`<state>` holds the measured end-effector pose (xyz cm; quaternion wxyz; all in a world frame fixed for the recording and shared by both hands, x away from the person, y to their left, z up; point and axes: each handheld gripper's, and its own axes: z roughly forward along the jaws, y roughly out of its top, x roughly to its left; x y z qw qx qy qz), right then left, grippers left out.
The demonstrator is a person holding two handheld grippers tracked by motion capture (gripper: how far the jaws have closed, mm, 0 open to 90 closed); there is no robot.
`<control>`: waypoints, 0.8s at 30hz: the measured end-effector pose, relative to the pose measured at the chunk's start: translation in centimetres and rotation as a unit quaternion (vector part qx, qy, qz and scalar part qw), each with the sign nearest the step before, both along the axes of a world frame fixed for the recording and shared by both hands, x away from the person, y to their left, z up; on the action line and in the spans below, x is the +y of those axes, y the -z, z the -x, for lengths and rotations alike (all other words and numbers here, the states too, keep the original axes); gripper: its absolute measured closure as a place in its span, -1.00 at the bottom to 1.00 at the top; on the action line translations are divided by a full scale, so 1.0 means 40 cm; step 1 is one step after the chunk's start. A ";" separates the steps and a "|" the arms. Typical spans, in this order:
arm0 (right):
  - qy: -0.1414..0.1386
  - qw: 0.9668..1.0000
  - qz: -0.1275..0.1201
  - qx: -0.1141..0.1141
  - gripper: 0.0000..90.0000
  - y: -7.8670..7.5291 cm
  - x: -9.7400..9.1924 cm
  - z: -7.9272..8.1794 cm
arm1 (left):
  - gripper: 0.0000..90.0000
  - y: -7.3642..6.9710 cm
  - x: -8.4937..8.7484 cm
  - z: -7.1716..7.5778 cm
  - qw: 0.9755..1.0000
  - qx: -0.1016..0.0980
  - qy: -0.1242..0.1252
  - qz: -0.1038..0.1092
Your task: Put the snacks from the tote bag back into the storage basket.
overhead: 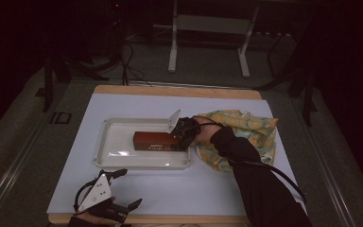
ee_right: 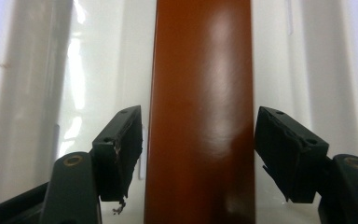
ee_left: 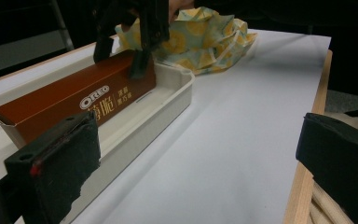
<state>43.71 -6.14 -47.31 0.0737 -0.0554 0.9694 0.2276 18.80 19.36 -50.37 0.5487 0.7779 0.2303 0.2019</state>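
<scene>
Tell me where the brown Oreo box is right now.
In the high view, the Oreo box lies in the white tray at mid-table, its right end between the right gripper's jaws, left of the yellow cloth.

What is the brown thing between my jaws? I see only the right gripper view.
Observer: It is a long brown Oreo box, lying in a shallow white tray.
Operator: Which end of the box am I at?
Observer: In the high view the right gripper is at the box's right end, beside a crumpled yellow patterned cloth that lies just outside the tray.
Operator: And where is my other gripper?
Observer: The left gripper is at the near edge of the table, apart from the tray, with its jaws wide open and nothing between them.
</scene>
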 end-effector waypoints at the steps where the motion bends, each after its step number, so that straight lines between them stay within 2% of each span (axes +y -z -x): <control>1: 0.001 1.000 -0.006 0.000 -0.27 -0.007 -0.002 0.000 | -1.00 0.000 -0.001 0.000 1.000 0.001 0.001 0.000; 6: 0.005 1.000 -0.017 -0.003 -0.32 -0.044 -0.016 0.001 | -1.00 0.001 -0.003 -0.002 1.000 0.002 0.005 -0.001; 10: 0.018 0.999 -0.029 0.011 -0.40 -0.066 -0.030 -0.008 | -1.00 0.001 -0.004 -0.002 1.000 0.003 0.005 -0.002; 11: 0.029 0.999 -0.035 0.016 -0.51 -0.075 -0.033 -0.011 | -1.00 0.001 -0.004 -0.002 1.000 0.004 0.005 -0.002; 16: 0.040 0.997 -0.055 0.036 -0.62 -0.102 -0.046 -0.010 | -1.00 0.001 -0.004 -0.002 1.000 0.003 0.005 -0.002; 17: 0.037 0.997 -0.053 0.029 -0.70 -0.112 -0.053 -0.005 | -1.00 0.001 -0.004 -0.002 1.000 0.003 0.005 -0.001; 20: 0.038 0.997 -0.058 0.028 -0.70 -0.122 -0.060 -0.003 | -1.00 0.000 -0.003 -0.003 1.000 0.002 0.002 0.004; 22: 0.054 0.996 -0.068 0.033 -0.70 -0.134 -0.070 -0.002 | -1.00 0.000 -0.003 -0.003 1.000 0.004 0.002 0.004; 24: 0.056 0.996 -0.071 0.025 -0.70 -0.143 -0.079 0.000 | -1.00 0.001 -0.004 -0.003 1.000 0.005 0.003 0.002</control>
